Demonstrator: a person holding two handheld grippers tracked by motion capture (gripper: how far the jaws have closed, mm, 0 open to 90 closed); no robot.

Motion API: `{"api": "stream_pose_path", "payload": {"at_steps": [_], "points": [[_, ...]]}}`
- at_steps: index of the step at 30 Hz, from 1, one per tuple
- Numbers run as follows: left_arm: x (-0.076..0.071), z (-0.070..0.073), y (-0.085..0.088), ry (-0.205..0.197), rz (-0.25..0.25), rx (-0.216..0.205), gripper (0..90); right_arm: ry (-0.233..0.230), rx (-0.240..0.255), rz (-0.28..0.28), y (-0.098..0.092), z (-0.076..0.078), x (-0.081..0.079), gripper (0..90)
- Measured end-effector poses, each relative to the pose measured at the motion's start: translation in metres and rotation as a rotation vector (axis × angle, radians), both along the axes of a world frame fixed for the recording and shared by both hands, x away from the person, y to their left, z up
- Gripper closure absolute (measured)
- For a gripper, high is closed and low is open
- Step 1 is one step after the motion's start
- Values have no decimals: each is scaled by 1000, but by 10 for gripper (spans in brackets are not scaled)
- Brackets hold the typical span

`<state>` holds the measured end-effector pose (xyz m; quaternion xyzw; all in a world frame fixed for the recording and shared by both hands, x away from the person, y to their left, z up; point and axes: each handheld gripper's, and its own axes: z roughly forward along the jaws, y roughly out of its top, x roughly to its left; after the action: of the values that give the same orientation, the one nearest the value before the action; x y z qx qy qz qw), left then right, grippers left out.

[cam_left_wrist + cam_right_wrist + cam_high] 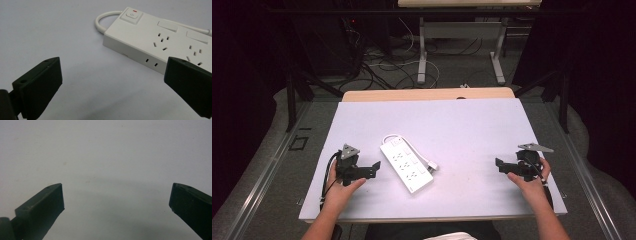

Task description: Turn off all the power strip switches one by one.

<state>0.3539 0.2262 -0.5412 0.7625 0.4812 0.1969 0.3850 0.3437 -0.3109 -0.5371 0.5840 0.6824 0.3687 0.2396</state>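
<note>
One white power strip [406,166] lies at centre of the high view, a long, flat, smooth plastic block with rounded corners, set slantwise on the pale matte table [462,125]. Its top carries three socket groups in a row and, in my left gripper view, one square switch [131,15] with a small red mark at the near end. One white round cord [412,146] loops out of the upper end and runs along the strip's right side. Two small slots show in the strip's side wall. My left gripper [373,169], black and blocky, sits at lower left of the high view just beside the strip, apart from it; its two ribbed pads [41,85] stand wide apart with nothing between them. My right gripper [500,164] rests at lower right, well apart from the strip; its two pads [45,205] also stand wide apart over bare table. Each gripper bears one grey three-cornered plate.
</note>
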Motion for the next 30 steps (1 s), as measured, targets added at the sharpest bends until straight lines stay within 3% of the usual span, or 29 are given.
{"api": "stream_pose_path", "payload": {"at_steps": [3,10,15,22,24,26,30], "points": [[2,-1,1,5,-4,7,14,-12,-27,0,4,1,-5,0],[2,-1,0,-4,-11,-17,13,-31,-19,10,9,4,-17,0],[2,2,-1,-4,-14,-3,21,-38,-30,15,10,4,-20,0],[3,15,-11,-58,1,13,161,-32,-36,33,13,-3,-16,4],[3,18,-12,-56,-6,16,171,-29,-48,39,14,-3,-15,4],[5,24,-16,-76,-2,18,224,-35,-48,37,15,-3,-15,4],[8,32,-19,-74,-12,13,315,-39,-49,38,14,-3,-15,7]]}}
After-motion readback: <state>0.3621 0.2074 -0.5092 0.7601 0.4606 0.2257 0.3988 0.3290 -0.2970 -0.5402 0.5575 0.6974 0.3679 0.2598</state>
